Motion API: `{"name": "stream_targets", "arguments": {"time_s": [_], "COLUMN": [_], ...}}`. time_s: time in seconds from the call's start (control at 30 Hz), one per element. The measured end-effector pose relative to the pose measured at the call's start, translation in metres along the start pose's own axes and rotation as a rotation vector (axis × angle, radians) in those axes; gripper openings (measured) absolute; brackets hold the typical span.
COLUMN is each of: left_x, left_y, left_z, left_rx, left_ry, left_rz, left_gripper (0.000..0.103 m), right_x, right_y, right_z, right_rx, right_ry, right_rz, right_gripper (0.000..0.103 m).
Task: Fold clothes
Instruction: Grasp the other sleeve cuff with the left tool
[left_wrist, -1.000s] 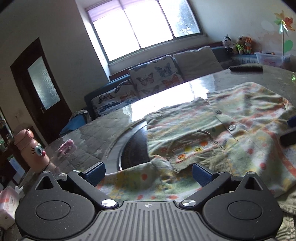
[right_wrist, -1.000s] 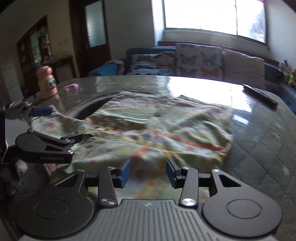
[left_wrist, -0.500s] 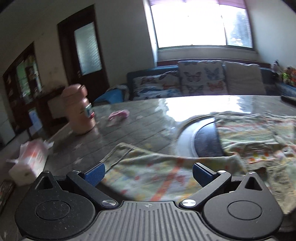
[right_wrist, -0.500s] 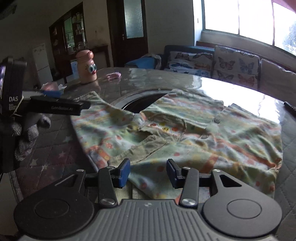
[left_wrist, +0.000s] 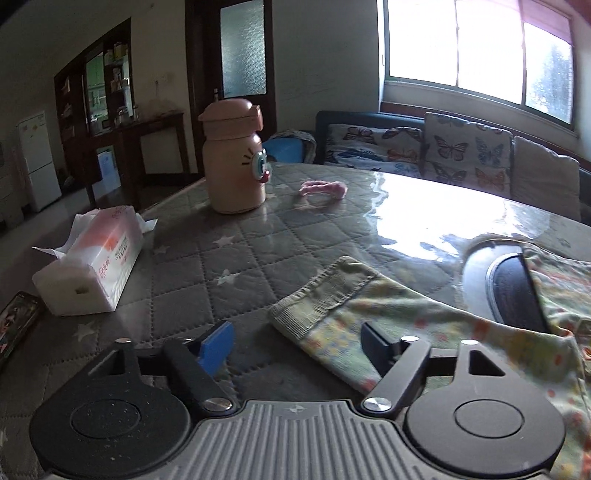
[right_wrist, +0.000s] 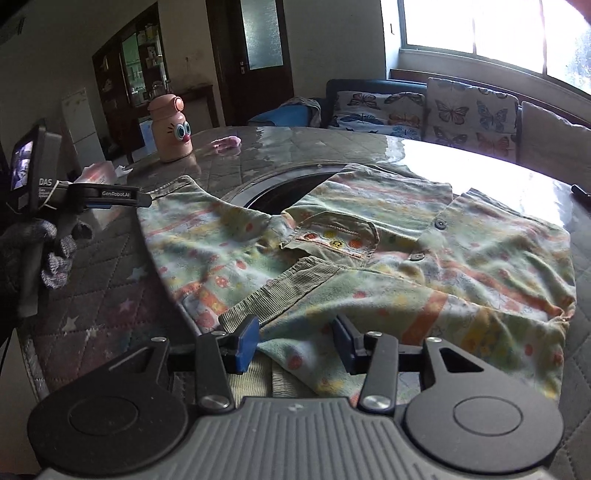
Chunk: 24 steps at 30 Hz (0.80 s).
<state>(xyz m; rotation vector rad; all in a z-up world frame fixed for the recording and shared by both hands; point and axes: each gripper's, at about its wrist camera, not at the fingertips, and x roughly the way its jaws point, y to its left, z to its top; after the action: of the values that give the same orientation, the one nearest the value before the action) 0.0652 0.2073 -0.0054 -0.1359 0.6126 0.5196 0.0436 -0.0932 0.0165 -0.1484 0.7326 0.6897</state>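
A child's patterned shirt with green corduroy trim lies spread on the round table, its collar and buttons in the middle. One sleeve stretches left, its cuff flat on the table. My left gripper is open, hovering over the sleeve's cuff end. It shows from the side in the right wrist view at the sleeve's tip. My right gripper is open over the shirt's near hem, holding nothing.
A pink cartoon bottle, a pink hair tie and a tissue pack sit on the quilted table. A dark round inset lies under the shirt. A sofa with butterfly cushions stands behind.
My left gripper has swung left from over the shirt body to the sleeve's cuff. The sleeve now lies stretched out. My right gripper's view has turned left and its jaws have opened wider.
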Motion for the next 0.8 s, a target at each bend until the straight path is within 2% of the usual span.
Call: {"name": "stream_targets", "arguments": {"time_s": [0.1,0.17,0.27,0.33,0.4,0.53,0.8], "left_x": [0.012,0.016,0.018,0.019,0.018,0.004,-0.066], "left_y": [0.006,0.009,0.009,0.008,0.007,0.000,-0.047], "left_z": [0.002,0.004,0.006,0.008,0.010,0.012,0.023], "left_rx": [-0.025,-0.040,-0.044,-0.046,-0.056,-0.067,-0.009], "left_ry": [0.030,0.035,0.029,0.030,0.034,0.011,-0.093], "left_rz": [0.010,0.006,-0.021,-0.045,-0.069,-0.111,-0.356], "left_gripper": [0.061,0.058,0.041,0.024,0.012,0.009,0.008], "right_x": [-0.002,-0.004,-0.008,-0.011,-0.014,-0.020,-0.034], "right_y": [0.000,0.000,0.002,0.002,0.003,0.001,-0.019], "right_z": [0.000,0.000,0.000,0.000,-0.001,-0.004,-0.012], "right_rx": [-0.002,0.001,0.002,0.005,0.011,0.031,0.117], "right_ry": [-0.005,-0.008,-0.018,-0.025,-0.031,-0.044,-0.083], "right_rz": [-0.004,-0.005,-0.004,-0.002,0.000,-0.003,-0.042], "right_gripper": [0.045,0.046,0.046,0.046,0.046,0.046,0.047]}}
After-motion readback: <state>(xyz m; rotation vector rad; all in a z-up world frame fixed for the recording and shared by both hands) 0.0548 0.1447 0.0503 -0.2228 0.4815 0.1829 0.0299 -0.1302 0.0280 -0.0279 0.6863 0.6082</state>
